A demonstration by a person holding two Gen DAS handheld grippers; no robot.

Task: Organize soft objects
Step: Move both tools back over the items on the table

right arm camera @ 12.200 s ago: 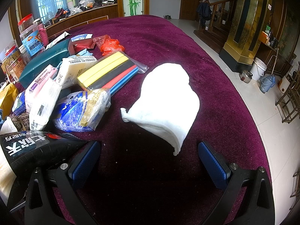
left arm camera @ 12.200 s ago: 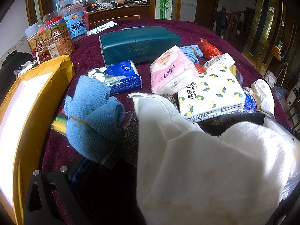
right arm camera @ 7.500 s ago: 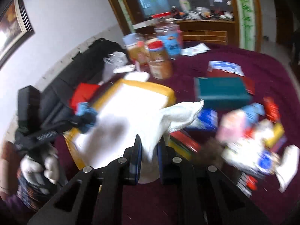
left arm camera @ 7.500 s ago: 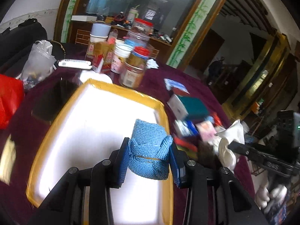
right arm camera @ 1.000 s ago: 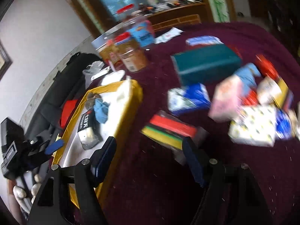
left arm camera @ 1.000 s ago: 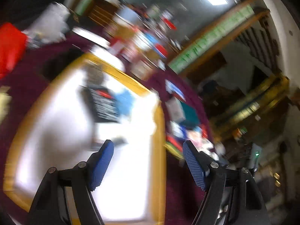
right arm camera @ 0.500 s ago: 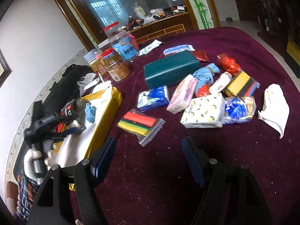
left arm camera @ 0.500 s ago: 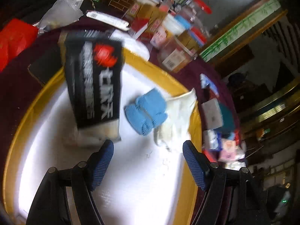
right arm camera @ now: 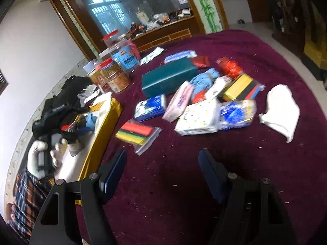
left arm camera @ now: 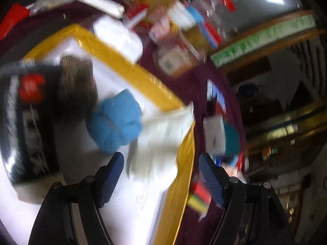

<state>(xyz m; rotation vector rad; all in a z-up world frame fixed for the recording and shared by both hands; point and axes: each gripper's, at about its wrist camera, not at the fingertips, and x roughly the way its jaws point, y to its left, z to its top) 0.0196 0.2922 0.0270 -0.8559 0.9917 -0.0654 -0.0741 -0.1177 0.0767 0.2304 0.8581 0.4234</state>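
Observation:
The left wrist view is blurred. My left gripper [left arm camera: 161,175] is open and empty above the yellow-rimmed white tray [left arm camera: 130,69]. In the tray lie a blue rolled cloth [left arm camera: 115,120], a white mitt [left arm camera: 161,143], a brown knit piece [left arm camera: 76,85] and a black packet [left arm camera: 26,122]. My right gripper [right arm camera: 162,175] is open and empty over the maroon tablecloth [right arm camera: 184,204]. Ahead of it lie a white mitt [right arm camera: 281,110], a blue cloth [right arm camera: 202,81], tissue packs [right arm camera: 199,118] and a green tissue box [right arm camera: 168,77]. The tray also shows at the left of the right wrist view [right arm camera: 100,130].
A bag of coloured foam strips [right arm camera: 138,133] lies beside the tray. Snack jars [right arm camera: 117,69] stand at the back left. A blue and yellow sponge pack [right arm camera: 238,112] and a yellow and black strip pack [right arm camera: 242,87] lie among the clutter. The gloved hand [right arm camera: 40,155] holds the left gripper.
The left gripper has swung right over the tray, toward the blue cloth and white mitt. The right gripper has drawn a little nearer the pile on the table. Both stay open.

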